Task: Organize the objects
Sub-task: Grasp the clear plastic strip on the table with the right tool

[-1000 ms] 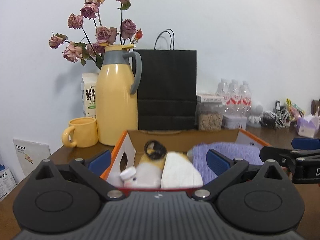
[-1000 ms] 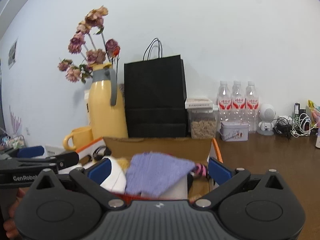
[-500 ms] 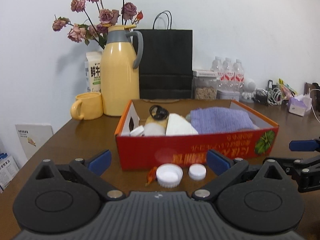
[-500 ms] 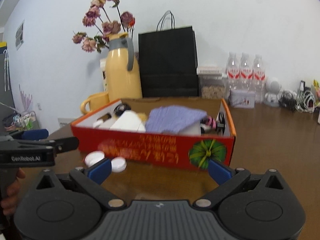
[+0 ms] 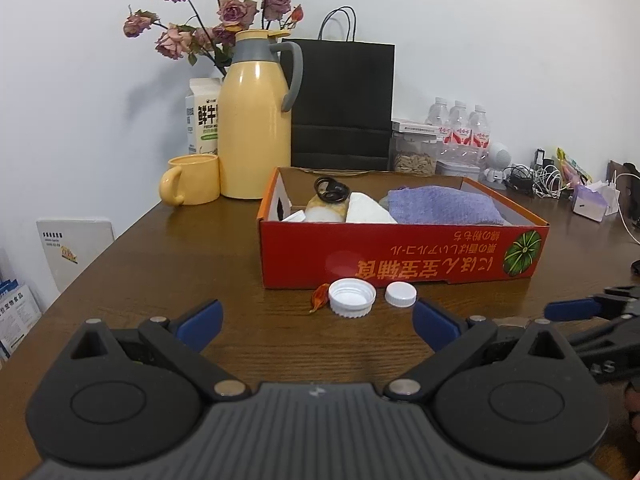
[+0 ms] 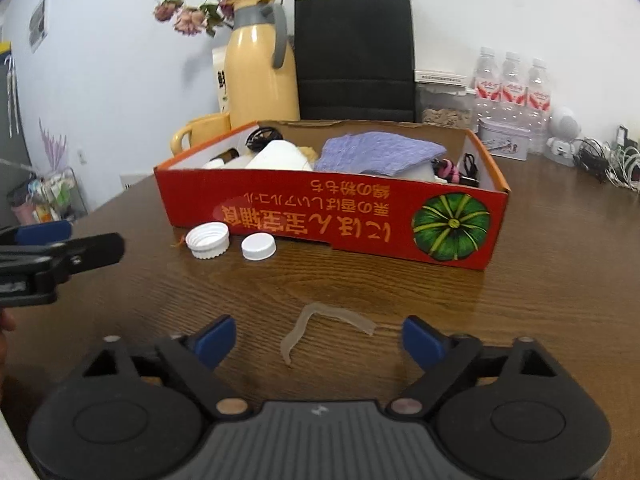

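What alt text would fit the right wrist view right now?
The right gripper, its jaws closing with nothing pressed between them, points at a clear plastic strip on a brown table. Beyond lie two white caps before a red box of odds and ends.

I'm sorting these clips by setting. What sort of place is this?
Probably a home or small office desk against a wall: a wooden table with a yellow thermos jug and mug, water bottles, and tangled charging cables.
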Motion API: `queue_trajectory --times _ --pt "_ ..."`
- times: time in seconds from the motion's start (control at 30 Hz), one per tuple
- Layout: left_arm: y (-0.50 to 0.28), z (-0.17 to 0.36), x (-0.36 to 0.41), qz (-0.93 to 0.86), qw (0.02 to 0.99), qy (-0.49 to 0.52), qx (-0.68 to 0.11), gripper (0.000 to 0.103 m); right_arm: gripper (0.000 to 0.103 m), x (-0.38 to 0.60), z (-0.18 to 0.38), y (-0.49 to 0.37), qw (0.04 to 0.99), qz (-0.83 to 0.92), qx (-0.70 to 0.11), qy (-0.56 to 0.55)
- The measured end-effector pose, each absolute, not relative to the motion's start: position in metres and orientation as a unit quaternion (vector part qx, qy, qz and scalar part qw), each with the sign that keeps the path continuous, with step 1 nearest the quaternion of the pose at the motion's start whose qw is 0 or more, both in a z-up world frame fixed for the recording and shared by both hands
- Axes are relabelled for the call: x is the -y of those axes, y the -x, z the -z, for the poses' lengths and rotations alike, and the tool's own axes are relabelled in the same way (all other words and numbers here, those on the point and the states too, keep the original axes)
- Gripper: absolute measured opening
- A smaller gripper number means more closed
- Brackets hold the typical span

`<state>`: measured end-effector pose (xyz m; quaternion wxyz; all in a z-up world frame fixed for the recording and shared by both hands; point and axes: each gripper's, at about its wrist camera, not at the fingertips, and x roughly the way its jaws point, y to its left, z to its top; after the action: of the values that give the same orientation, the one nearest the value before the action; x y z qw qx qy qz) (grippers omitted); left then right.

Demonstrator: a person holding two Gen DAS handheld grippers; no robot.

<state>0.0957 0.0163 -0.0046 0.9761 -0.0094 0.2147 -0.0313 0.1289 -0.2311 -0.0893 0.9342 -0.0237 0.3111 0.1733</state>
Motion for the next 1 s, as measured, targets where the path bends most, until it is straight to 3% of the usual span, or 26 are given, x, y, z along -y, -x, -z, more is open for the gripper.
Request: queue_trajectory --times 0.07,0.23,0.3,0.37,0.43,0.63,0.83,1.0 --pt "-0.093 0.005 -0.019 0.029 0.976 0.011 -0.215 0.103 0.086 0.227 0.09 -0.137 0.932 -0.172 -0.317 0.035" --pt "-0.088 0.004 -0.026 0.023 0.976 0.012 -0.215 0.103 0.068 0.223 0.094 -0.153 0.921 -0.185 -0.337 0.063" --pt "-0.087 0.004 -0.029 0.02 0.976 0.015 -0.215 0.103 0.066 0.224 0.094 -0.156 0.918 -0.195 -0.338 0.067" --pt "-0.088 0.005 -0.031 0.017 0.976 0.018 -0.216 0.103 0.056 0.226 0.093 -0.156 0.916 -0.208 -0.337 0.068" --pt "-0.088 0.007 -0.032 0.016 0.975 0.02 -0.219 0.103 0.034 0.226 0.092 -0.155 0.916 -0.213 -0.333 0.07" --pt "-0.09 0.008 -0.03 0.018 0.974 0.017 -0.223 0.103 0.012 0.226 0.092 -0.151 0.917 -0.222 -0.324 0.072" --pt "-0.095 0.01 -0.029 0.018 0.973 0.015 -0.229 0.103 0.004 0.228 0.092 -0.15 0.92 -0.219 -0.317 0.069" --pt "-0.104 0.009 -0.027 0.02 0.973 0.006 -0.231 0.103 0.003 0.236 0.088 -0.151 0.93 -0.214 -0.298 0.032"
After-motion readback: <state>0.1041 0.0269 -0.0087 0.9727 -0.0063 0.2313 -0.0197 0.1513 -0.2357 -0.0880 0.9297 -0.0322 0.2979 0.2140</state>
